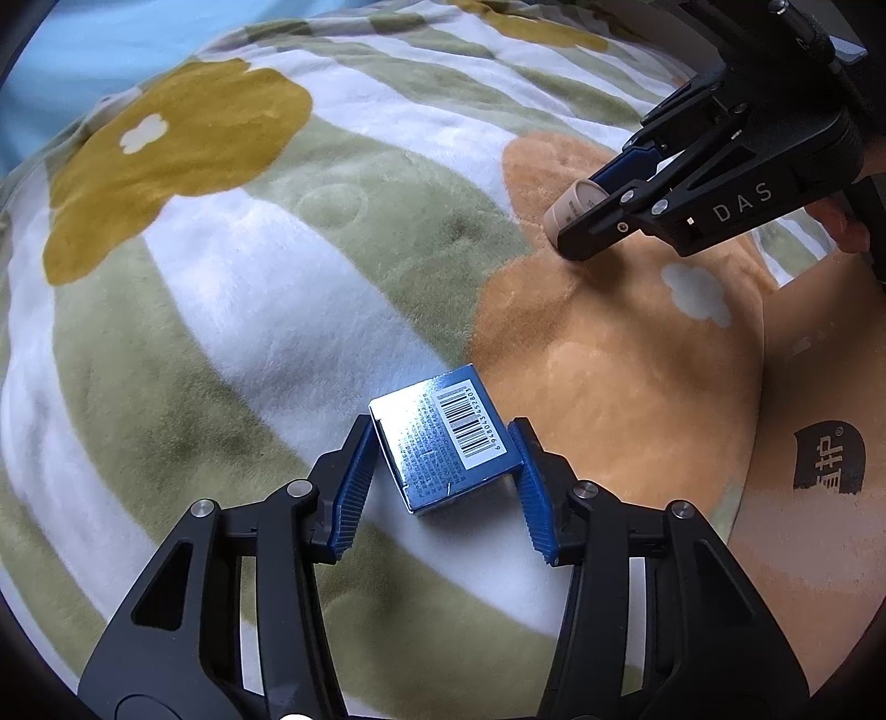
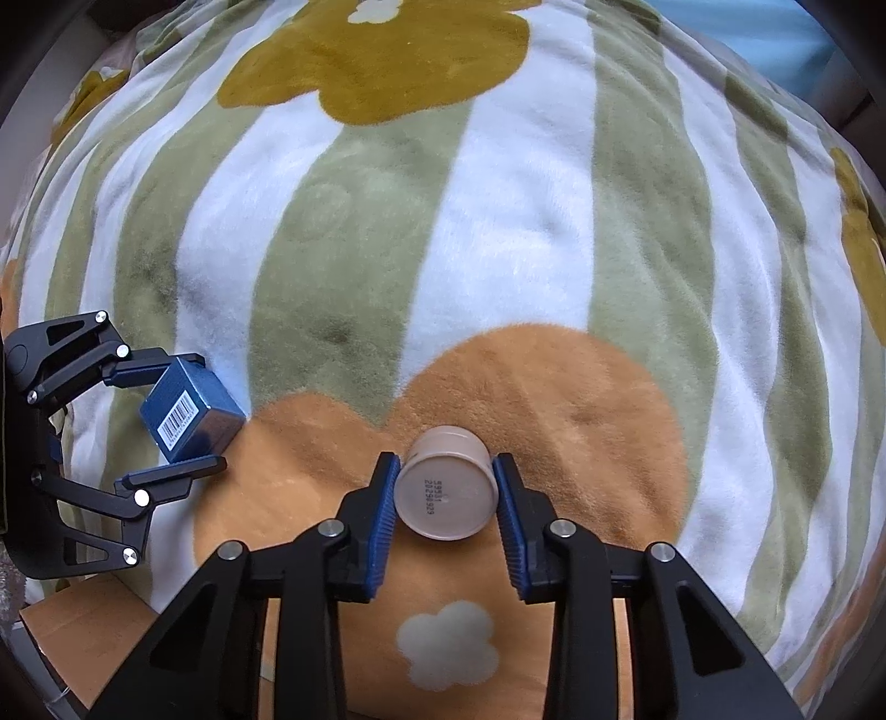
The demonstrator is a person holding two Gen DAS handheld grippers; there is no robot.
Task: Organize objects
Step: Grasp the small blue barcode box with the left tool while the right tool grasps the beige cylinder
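Observation:
A small blue box [image 1: 446,443] with a white barcode label sits tilted between the blue pads of my left gripper [image 1: 443,443], which is shut on it just above the blanket. The box also shows in the right wrist view [image 2: 191,421], held by the left gripper [image 2: 194,412]. A beige round jar [image 2: 446,490], bottom face toward the camera with printed digits, is clamped between the pads of my right gripper [image 2: 446,471]. In the left wrist view the jar [image 1: 573,207] is held by the right gripper [image 1: 581,219] over the orange flower patch.
A plush blanket [image 2: 498,221] with green and white stripes and mustard and orange flowers covers the surface. A cardboard box [image 1: 819,443] with dark print lies at the right edge, also in the right wrist view [image 2: 83,626] at lower left. Light blue fabric [image 1: 111,50] lies beyond.

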